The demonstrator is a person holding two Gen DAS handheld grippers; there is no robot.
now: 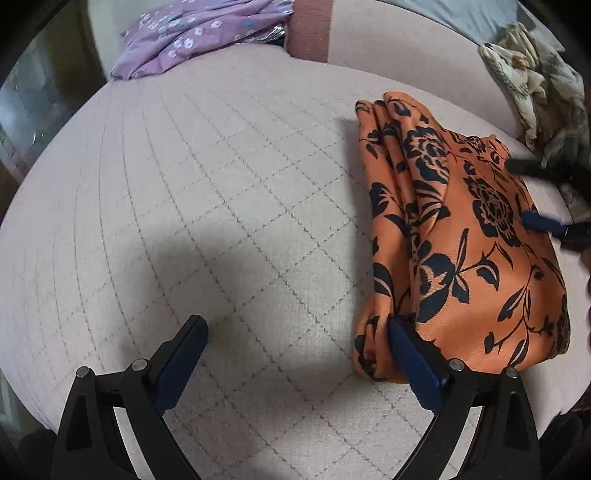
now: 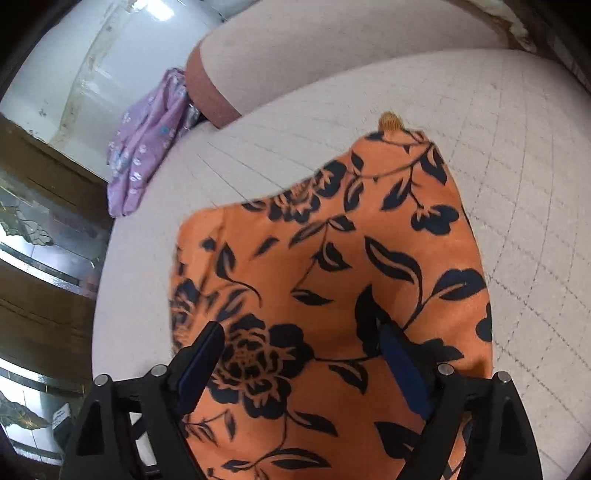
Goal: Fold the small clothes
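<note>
An orange cloth with a black flower print (image 1: 458, 221) lies folded on the right part of the quilted pale cushion (image 1: 192, 192). My left gripper (image 1: 297, 328) is open over the bare cushion, and its right finger (image 1: 410, 350) rests against the cloth's near left corner. My right gripper (image 1: 519, 192) reaches in from the right edge, blurred, above the cloth. In the right wrist view the orange cloth (image 2: 332, 258) fills the middle, and the right gripper (image 2: 303, 350) hovers open over it with nothing pinched.
A purple flowered garment (image 1: 192, 37) (image 2: 147, 147) lies at the cushion's far left corner beside a brownish-pink strip of backrest (image 1: 310, 29). A cream patterned cloth (image 1: 535, 92) is bunched at the far right. Dark wooden and glass furniture (image 2: 44, 229) stands beyond the cushion's edge.
</note>
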